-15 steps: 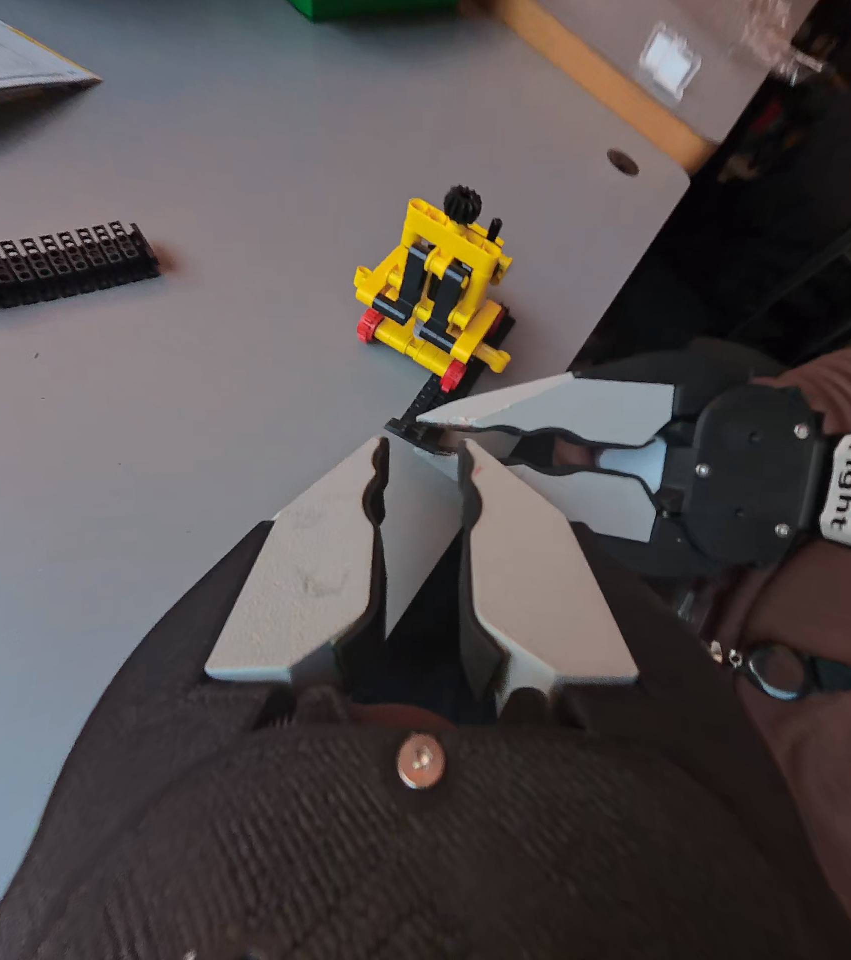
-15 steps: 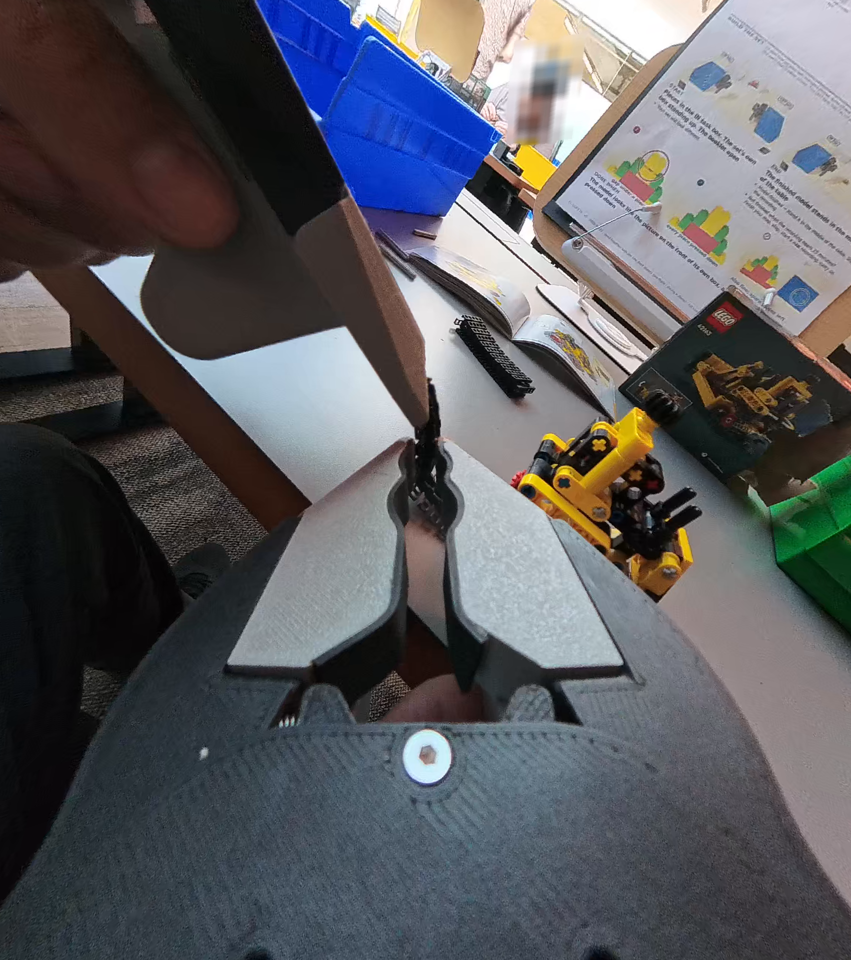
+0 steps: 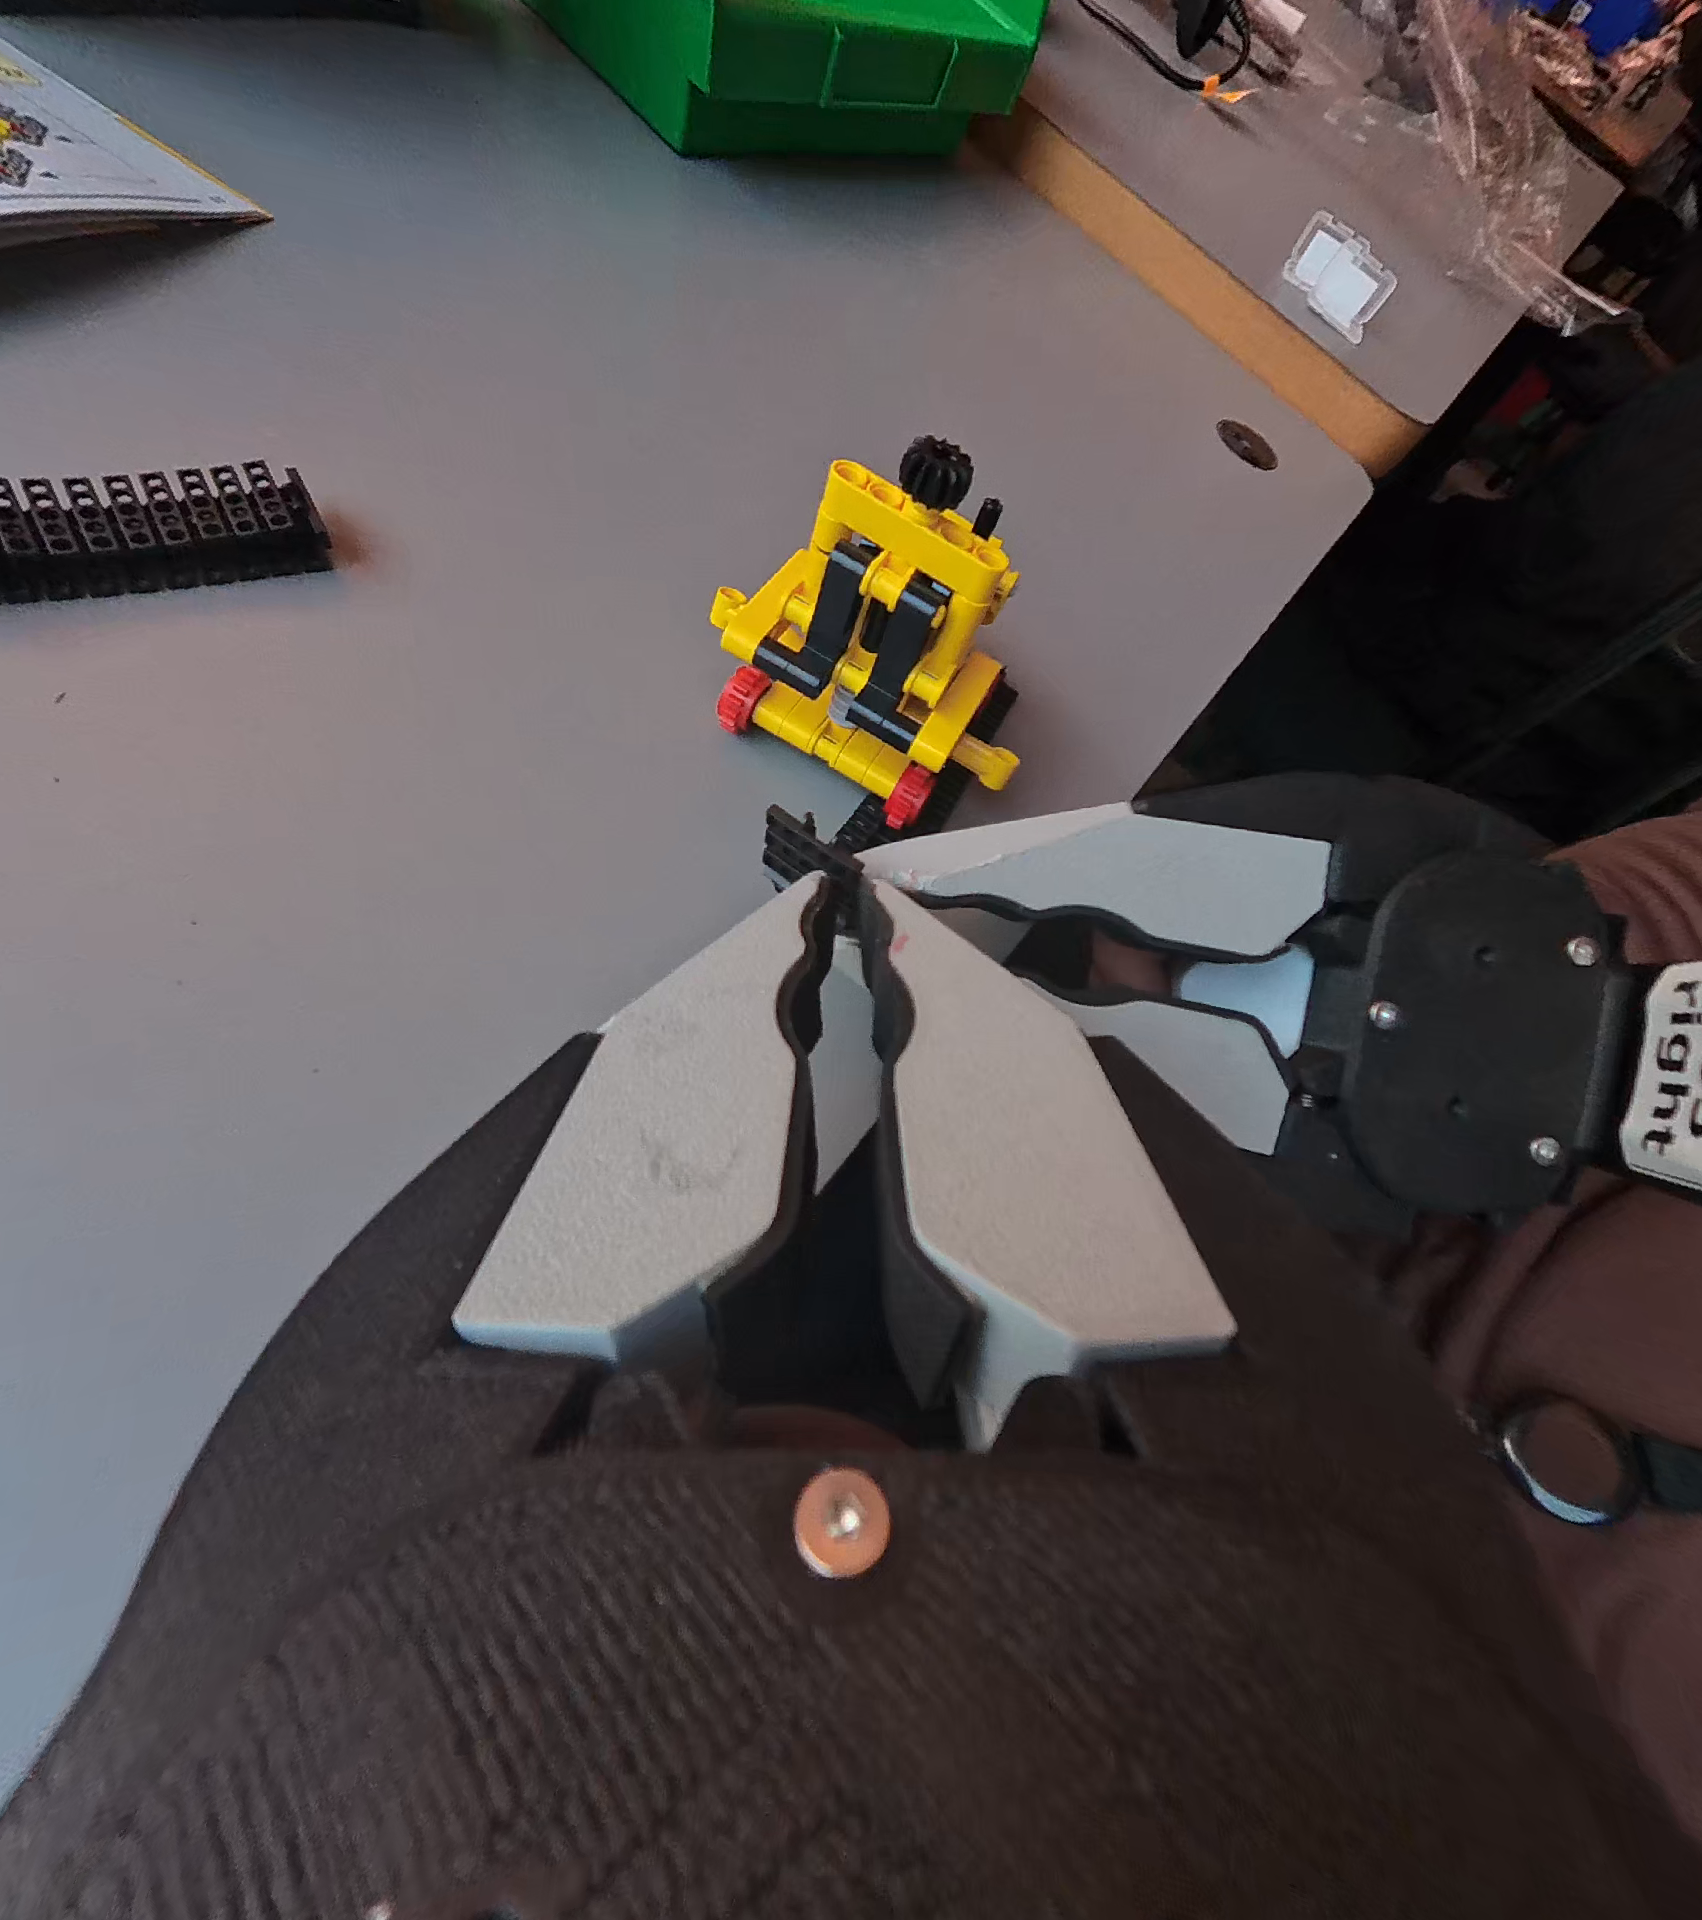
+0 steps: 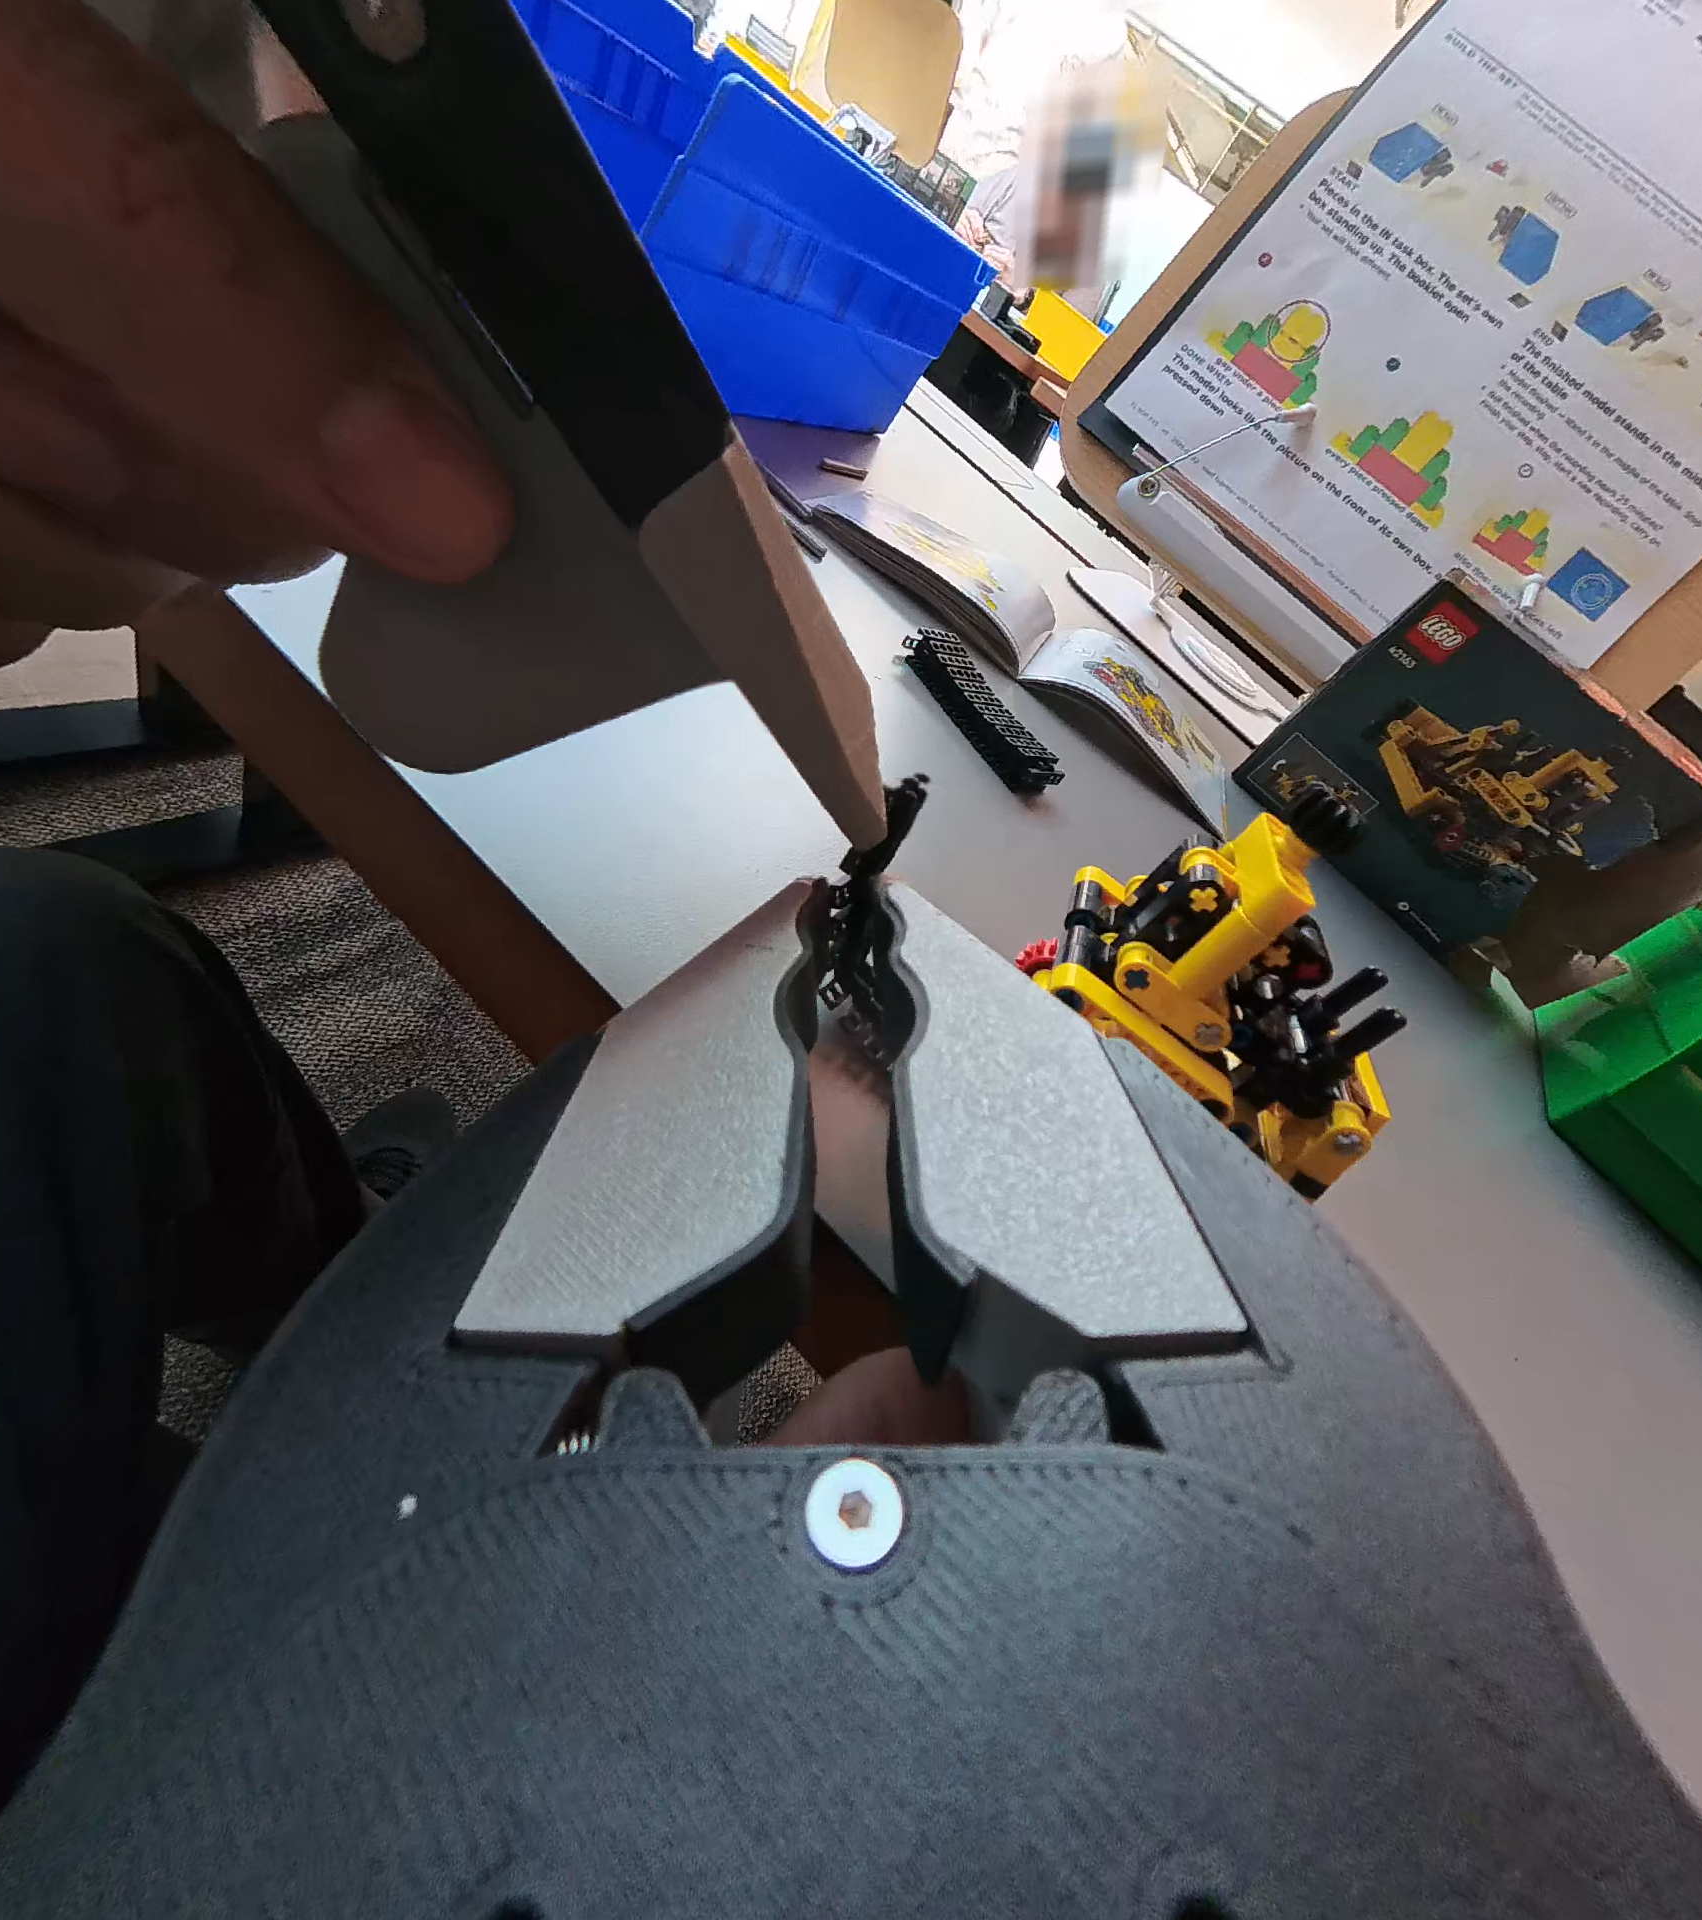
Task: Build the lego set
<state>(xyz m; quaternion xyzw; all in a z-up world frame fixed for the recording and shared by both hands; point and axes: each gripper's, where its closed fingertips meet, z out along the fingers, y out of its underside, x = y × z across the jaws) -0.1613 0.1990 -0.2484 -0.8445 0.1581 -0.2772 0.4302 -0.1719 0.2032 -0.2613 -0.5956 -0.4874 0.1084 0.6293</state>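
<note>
The left hand-held gripper (image 3: 845, 883) has its grey fingers nearly together, pinching the end of a short strip of black plastic lego track links (image 3: 805, 847) at the very tips. The right hand-held gripper (image 4: 852, 899) is likewise drawn almost closed on the same strip of track links (image 4: 857, 977), which runs down between its scalloped inner pads; the two sets of fingertips meet tip to tip over the near edge of the grey counter (image 3: 411, 831). Just beyond them on the counter stands the partly built yellow and black lego vehicle (image 3: 868, 634), with red wheel hubs and a black gear on top; a black track lies along its right side. A longer assembled length of black track (image 3: 99, 530) lies well apart to the left, near an open instruction booklet (image 3: 5, 156). A green plastic bin (image 3: 805, 73) sits at the far side of the counter. In the right wrist view the dark lego set box (image 4: 1470, 769) stands behind the vehicle, with a printed instruction sheet on a board (image 4: 1512, 312) and blue plastic bins (image 4: 785, 239) farther back.
</note>
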